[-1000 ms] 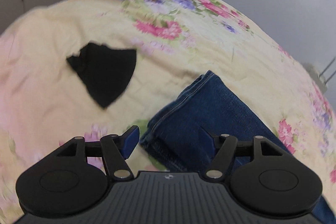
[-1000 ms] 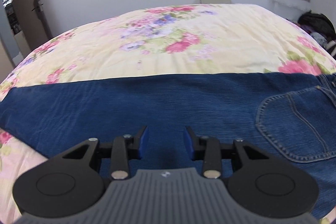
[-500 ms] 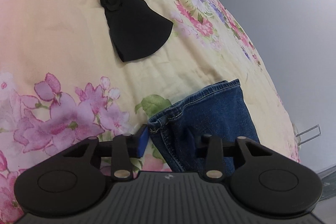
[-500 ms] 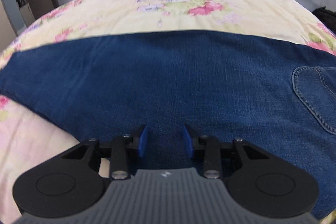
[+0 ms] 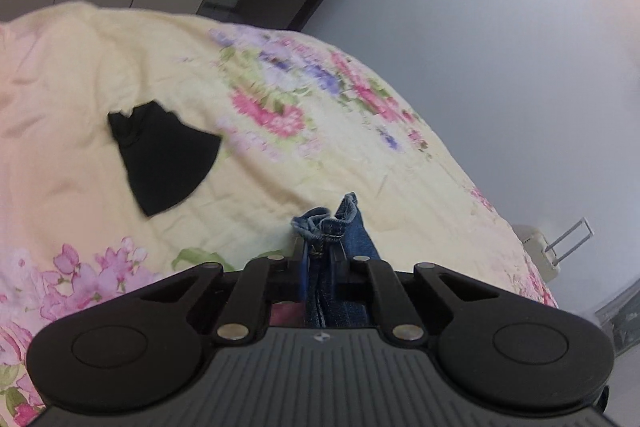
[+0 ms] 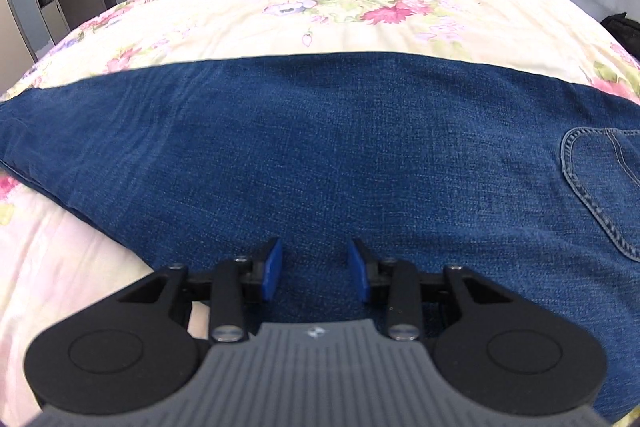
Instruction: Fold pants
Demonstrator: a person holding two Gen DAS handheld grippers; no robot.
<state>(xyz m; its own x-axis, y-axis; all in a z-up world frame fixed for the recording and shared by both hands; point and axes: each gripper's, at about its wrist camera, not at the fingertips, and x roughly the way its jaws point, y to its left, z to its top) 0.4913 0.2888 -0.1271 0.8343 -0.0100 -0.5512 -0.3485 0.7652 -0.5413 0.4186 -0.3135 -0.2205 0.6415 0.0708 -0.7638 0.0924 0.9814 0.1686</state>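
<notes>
While its jaws are closing, the left tool (image 5: 320, 267) pinches the hem end of a jeans leg (image 5: 340, 223) between its pads, the bunched denim cuff sticking up just beyond the fingertips and lifted clear of the floral bedspread (image 5: 280, 163) behind it. Farther off to the left on the bed lies a black cloth (image 5: 164, 159), well apart from the denim. At the far right a suitcase (image 5: 536, 247) stands past the bed's edge.

The right tool (image 6: 315, 267) has its blue pads (image 6: 272, 267) spread partway, with the jeans (image 6: 320, 155) lying flat across the bed under and between them; whether the tips press the fabric I cannot tell. A back pocket (image 6: 600, 179) shows at the right.
</notes>
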